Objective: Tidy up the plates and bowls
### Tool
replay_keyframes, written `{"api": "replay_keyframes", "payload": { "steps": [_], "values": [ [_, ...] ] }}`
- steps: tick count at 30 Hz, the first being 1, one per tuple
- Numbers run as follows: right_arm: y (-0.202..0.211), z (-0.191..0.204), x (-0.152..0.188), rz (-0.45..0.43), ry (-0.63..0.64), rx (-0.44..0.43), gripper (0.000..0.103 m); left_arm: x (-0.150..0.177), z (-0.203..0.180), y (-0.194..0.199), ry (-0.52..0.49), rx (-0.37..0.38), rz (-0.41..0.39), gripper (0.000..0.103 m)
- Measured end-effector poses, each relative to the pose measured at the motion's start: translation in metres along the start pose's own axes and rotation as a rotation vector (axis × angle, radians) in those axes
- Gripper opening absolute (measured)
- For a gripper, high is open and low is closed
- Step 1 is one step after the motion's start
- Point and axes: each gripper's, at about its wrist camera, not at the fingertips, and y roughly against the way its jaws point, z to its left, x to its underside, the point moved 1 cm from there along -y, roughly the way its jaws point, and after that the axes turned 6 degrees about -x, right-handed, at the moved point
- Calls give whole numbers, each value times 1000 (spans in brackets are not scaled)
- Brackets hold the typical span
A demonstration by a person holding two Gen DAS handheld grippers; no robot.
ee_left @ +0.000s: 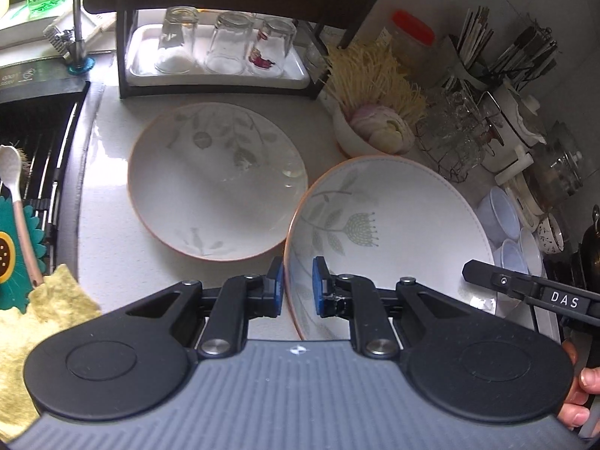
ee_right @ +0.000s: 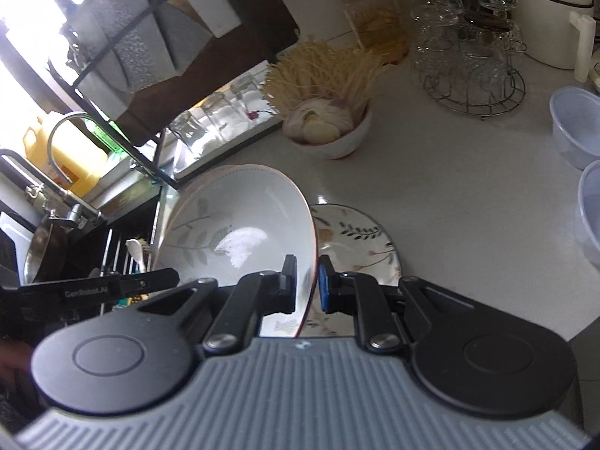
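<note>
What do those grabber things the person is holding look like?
Each one has a ribbed grey body with two round black discs and black jointed arms fastened with silver bolts. The left gripper and the right gripper both end in black fingers with blue pads. White lettering marks their sides: "DAS" on one, "GenRobot.AI" on the other. No cables or sleeves show.

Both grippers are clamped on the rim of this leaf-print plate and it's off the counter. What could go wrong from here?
The held plate hangs tilted from thin rim pinches by the left gripper and right gripper; if the hands drift apart or twist, it may slip. Its far edge sits close to the second plate and the garlic bowl, so a swing could chip or knock them.
</note>
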Motion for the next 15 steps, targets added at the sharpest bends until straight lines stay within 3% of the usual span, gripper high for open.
{"api": "replay_keyframes", "payload": {
  "steps": [6, 15],
  "values": [
    [-8, -26, -13, 31, 39, -19, 15, -1, -23, -19, 34, -48, 7, 18],
    [-39, -41, -17, 96, 184, 46, 15, 13, -33, -53, 94, -107, 62, 18]
  ]
}}
